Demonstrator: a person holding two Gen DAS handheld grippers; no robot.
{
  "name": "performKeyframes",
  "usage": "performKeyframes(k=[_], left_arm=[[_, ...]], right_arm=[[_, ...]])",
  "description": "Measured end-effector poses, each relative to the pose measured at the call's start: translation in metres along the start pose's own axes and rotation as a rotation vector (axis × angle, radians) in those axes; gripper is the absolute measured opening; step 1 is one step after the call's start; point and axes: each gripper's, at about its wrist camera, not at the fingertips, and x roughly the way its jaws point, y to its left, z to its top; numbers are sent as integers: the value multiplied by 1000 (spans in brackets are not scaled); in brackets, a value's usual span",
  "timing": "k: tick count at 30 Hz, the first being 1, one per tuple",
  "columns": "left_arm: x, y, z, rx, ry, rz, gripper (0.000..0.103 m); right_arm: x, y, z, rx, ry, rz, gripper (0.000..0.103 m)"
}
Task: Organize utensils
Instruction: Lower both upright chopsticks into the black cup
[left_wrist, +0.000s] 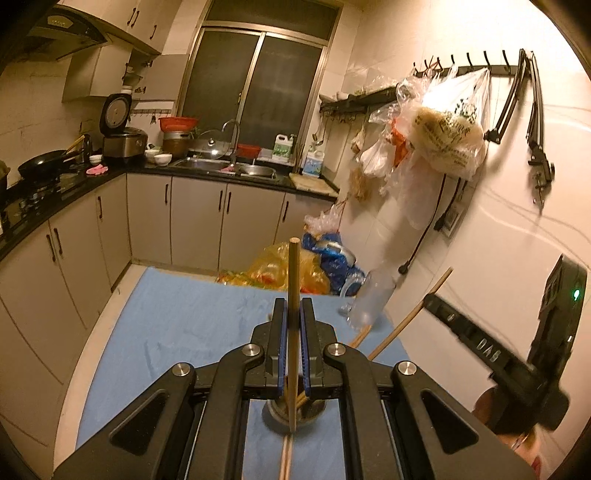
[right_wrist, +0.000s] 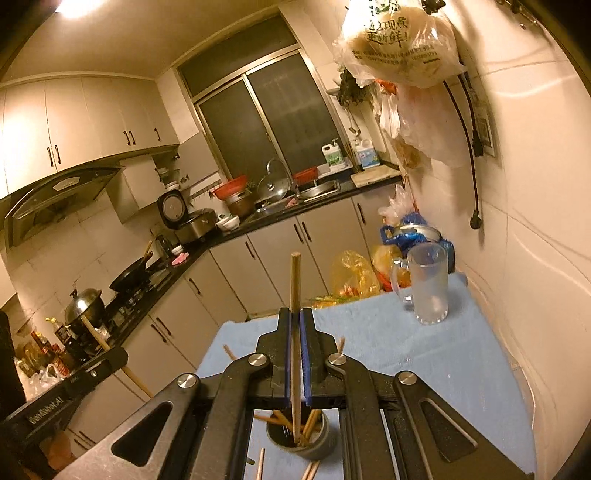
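While each gripper carries one chopstick above the blue-covered table (right_wrist: 461, 354), the step in hand looks like dropping both sticks into the metal holder (right_wrist: 301, 437) that stands near the table's near edge.

The right gripper (right_wrist: 295, 321) has its jaws clenched on an upright chopstick (right_wrist: 295, 280), whose lower end dips among the sticks already leaning in the holder. The left gripper (left_wrist: 293, 314) likewise has its jaws clamped on a vertical chopstick (left_wrist: 294, 266), with the holder (left_wrist: 293, 411) directly beneath it. To do this well, I would lower each stick until its tip is well inside the rim before letting go, one gripper at a time, so the two tools do not crowd each other over the small opening. Sticks already inside lean outward and could deflect a tip.

Loose chopsticks (right_wrist: 310, 470) lie on the cloth beside the holder near the near edge, so the task seems partly done. A frosted glass mug (right_wrist: 428, 284) stands towards the far right corner, well apart.

Both grippers point forward and slightly downward, held close together over the holder; the right one sits tilted.
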Motion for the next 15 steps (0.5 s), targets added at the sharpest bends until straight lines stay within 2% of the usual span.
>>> performKeyframes(k=[3,6,15], left_arm=[[15,-4,4,-3,13,0,6],[33,-2,2,-7,33,11,6],[85,13,-20,-36,133,47,6]], right_arm=[[15,1,-1,-14,10,-18,5],[34,-5,-7,2,58,-18,5],[68,-21,-31,20,157,-25,5]])
